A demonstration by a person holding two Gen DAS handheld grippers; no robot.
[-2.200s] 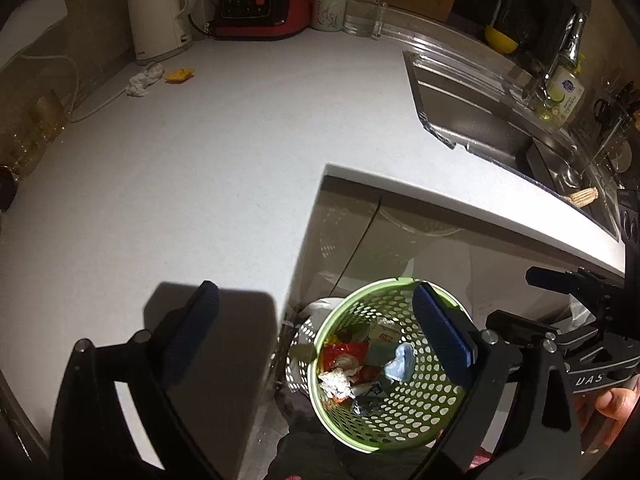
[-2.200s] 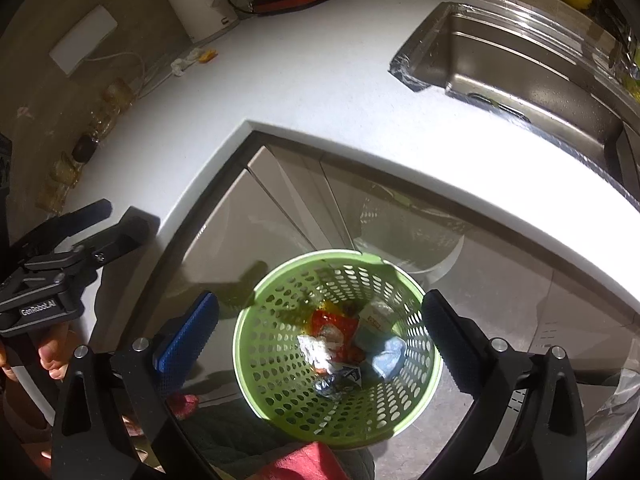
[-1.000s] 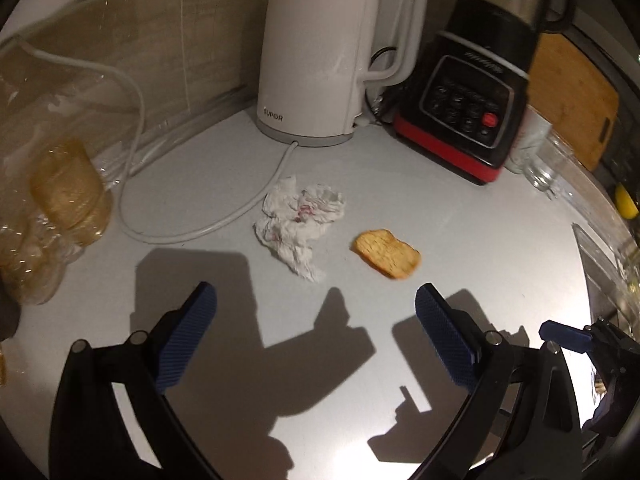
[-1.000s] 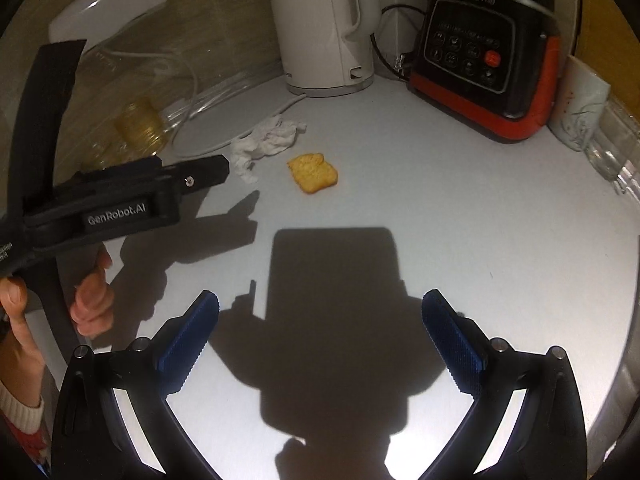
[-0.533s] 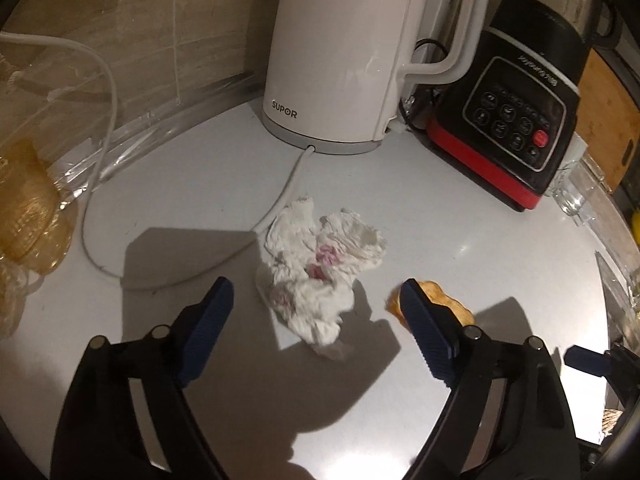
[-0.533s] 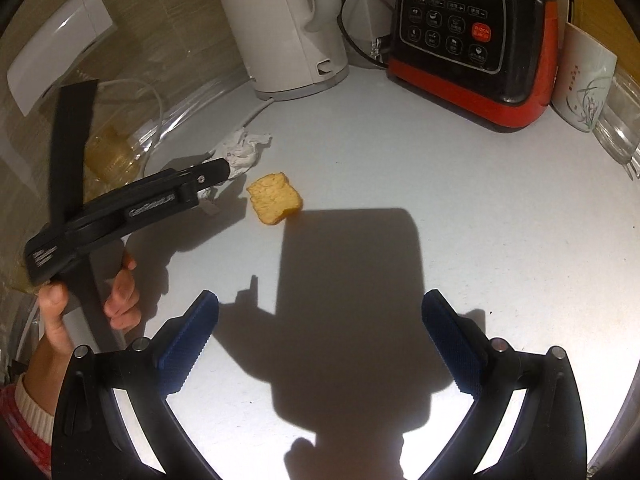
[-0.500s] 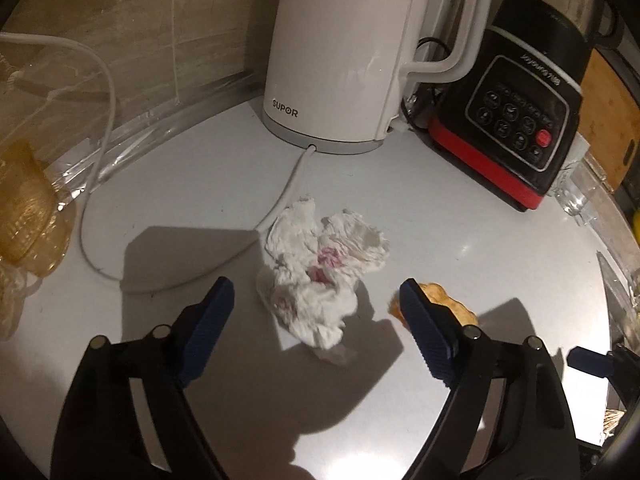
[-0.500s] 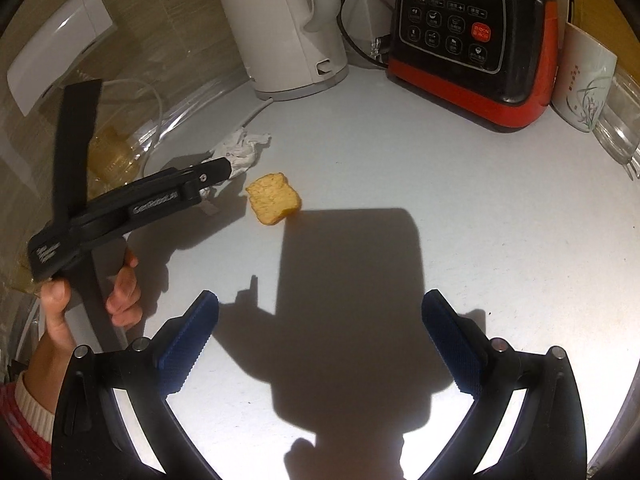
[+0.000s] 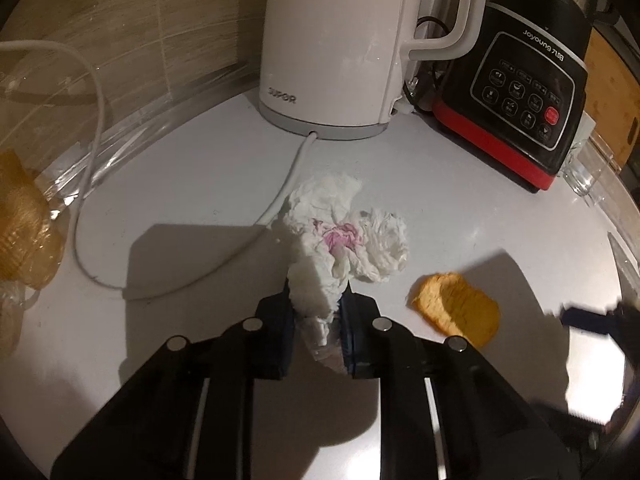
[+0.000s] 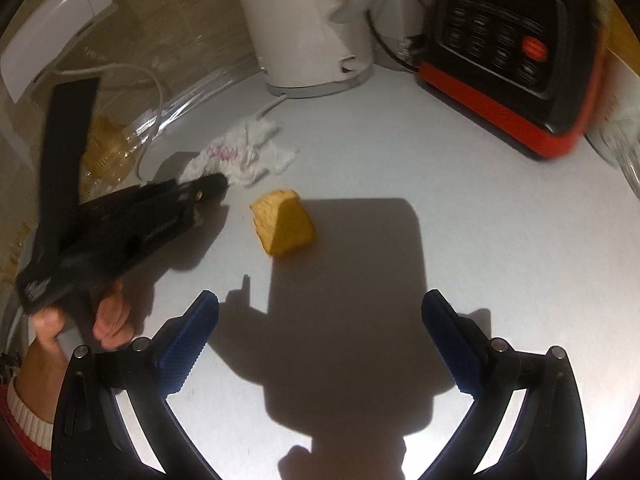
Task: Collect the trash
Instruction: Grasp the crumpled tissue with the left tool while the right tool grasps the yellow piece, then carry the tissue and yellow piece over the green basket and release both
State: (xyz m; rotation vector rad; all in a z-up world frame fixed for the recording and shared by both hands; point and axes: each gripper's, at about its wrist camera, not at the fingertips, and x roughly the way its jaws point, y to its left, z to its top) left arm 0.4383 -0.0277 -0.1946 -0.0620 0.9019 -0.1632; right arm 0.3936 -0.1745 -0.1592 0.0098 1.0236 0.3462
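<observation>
A crumpled white tissue (image 9: 340, 240) with a pink stain lies on the white counter in front of the kettle. My left gripper (image 9: 316, 320) is shut on the tissue's near end. In the right wrist view the left gripper (image 10: 208, 192) meets the tissue (image 10: 244, 152) at its left end. An orange-yellow cracker piece (image 9: 456, 308) lies just right of the tissue. My right gripper (image 10: 320, 344) is open and empty, above the counter, with the cracker (image 10: 282, 222) ahead of it and a little left.
A white kettle (image 9: 340, 40) with its cord (image 9: 280, 196) stands behind the tissue. A black and red blender base (image 9: 524, 80) is to its right. Amber glassware (image 9: 20, 232) sits at the left. A glass (image 9: 592, 184) stands at the far right.
My left gripper has closed on the tissue's near end. My right gripper has moved in closer to the cracker and stays open.
</observation>
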